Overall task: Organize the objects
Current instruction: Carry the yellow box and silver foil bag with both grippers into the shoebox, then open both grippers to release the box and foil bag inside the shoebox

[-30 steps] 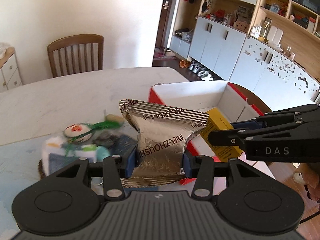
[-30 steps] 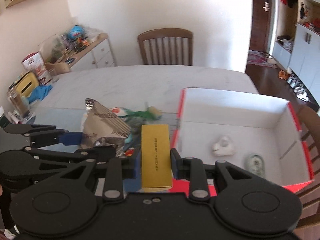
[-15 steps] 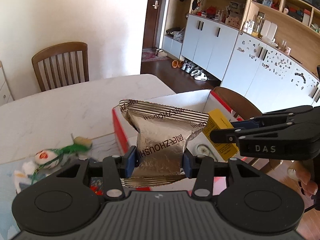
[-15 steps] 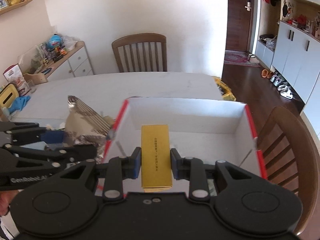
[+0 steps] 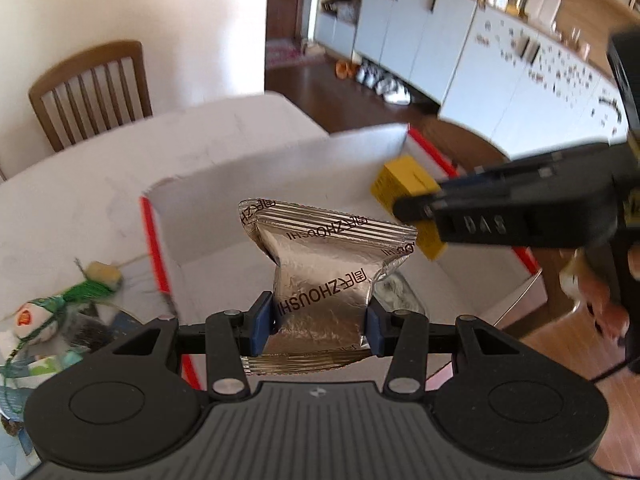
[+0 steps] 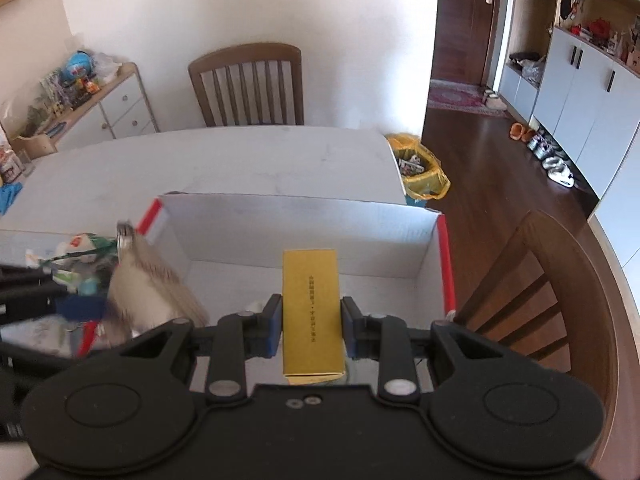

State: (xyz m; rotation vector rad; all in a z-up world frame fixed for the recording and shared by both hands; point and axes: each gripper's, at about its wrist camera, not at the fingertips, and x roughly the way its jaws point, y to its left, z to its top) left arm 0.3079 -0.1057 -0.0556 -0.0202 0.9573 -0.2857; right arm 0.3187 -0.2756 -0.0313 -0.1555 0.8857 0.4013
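Note:
My left gripper (image 5: 320, 322) is shut on a silver foil snack packet (image 5: 326, 276) and holds it above the open white box with red edges (image 5: 248, 176). My right gripper (image 6: 311, 326) is shut on a long yellow box (image 6: 311, 304), also held over the white box (image 6: 304, 210). In the left wrist view the right gripper (image 5: 408, 204) and the yellow box (image 5: 404, 182) are at the right. In the right wrist view the foil packet (image 6: 148, 284) shows blurred at the left. A small round object (image 5: 398, 292) lies inside the box.
A pile of loose items, with a green-netted ball (image 5: 36, 316), lies on the marble table (image 5: 80, 184) left of the box. Wooden chairs stand behind the table (image 6: 248, 84) and at the right (image 6: 540, 280). A yellow bag (image 6: 420, 168) is on the floor.
Both grippers have moved right from the pile of items to above the white box, each still holding its object. The box now fills the middle of both views.

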